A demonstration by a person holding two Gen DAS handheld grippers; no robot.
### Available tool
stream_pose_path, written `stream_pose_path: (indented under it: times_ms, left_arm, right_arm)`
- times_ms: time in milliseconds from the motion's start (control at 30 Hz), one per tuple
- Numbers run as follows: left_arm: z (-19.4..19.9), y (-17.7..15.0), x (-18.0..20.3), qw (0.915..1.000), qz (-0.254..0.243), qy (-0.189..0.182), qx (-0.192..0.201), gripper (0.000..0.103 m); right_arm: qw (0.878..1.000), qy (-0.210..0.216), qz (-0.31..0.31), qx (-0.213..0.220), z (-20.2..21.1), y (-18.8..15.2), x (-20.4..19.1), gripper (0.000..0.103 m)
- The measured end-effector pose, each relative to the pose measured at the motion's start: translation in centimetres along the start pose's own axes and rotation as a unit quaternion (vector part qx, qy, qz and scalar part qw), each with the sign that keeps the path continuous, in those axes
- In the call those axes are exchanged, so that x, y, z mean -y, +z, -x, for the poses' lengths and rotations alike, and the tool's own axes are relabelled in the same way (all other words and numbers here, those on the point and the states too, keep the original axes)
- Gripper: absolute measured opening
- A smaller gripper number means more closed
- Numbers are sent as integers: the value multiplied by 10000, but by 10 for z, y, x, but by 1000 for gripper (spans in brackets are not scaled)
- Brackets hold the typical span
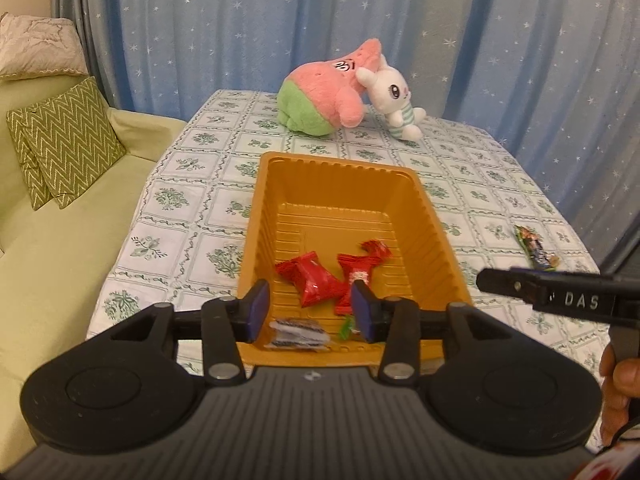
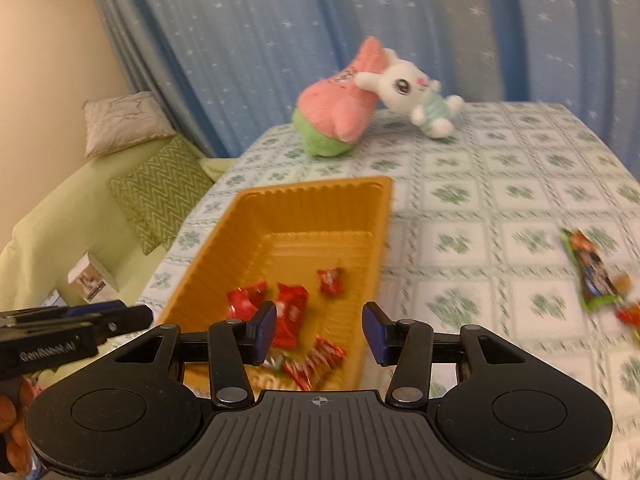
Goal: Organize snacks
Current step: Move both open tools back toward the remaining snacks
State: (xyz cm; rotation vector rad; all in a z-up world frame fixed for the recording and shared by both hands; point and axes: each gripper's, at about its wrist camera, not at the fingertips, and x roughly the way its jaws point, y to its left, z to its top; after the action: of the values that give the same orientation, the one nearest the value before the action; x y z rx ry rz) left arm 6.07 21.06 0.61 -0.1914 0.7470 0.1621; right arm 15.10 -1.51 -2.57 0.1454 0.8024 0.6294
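Blue starred curtain point(image 1: 240, 32) behind patterned counter point(image 1: 192, 208) | left gripper point(image 1: 312, 306) low centre, jaws released, nothing held | orange tray point(image 1: 344, 196) mid-frame holding red snacks point(image 1: 316, 282) | right gripper point(image 2: 320, 332) jaws released, nothing held | green snack bar point(image 1: 536, 248) far right on counter

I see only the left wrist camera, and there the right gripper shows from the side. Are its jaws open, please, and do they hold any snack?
Observer: The right gripper has its jaws open, with nothing held between them.
Operator: Thank you. On the tablecloth I see one green packet. Is it the only snack outside the tray?
Observer: No. Just right of the green packet lies a small red wrapper, blurred, at the edge of the right wrist view.
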Motion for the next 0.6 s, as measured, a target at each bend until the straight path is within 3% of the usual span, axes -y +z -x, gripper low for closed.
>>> stream_pose_path:
  times_ms: [600]
  left_arm:
    - [48,-29,67,9991,-178,-375,54,75]
  right_arm:
    - [9957,-765,-380,357,108,-43,45,48]
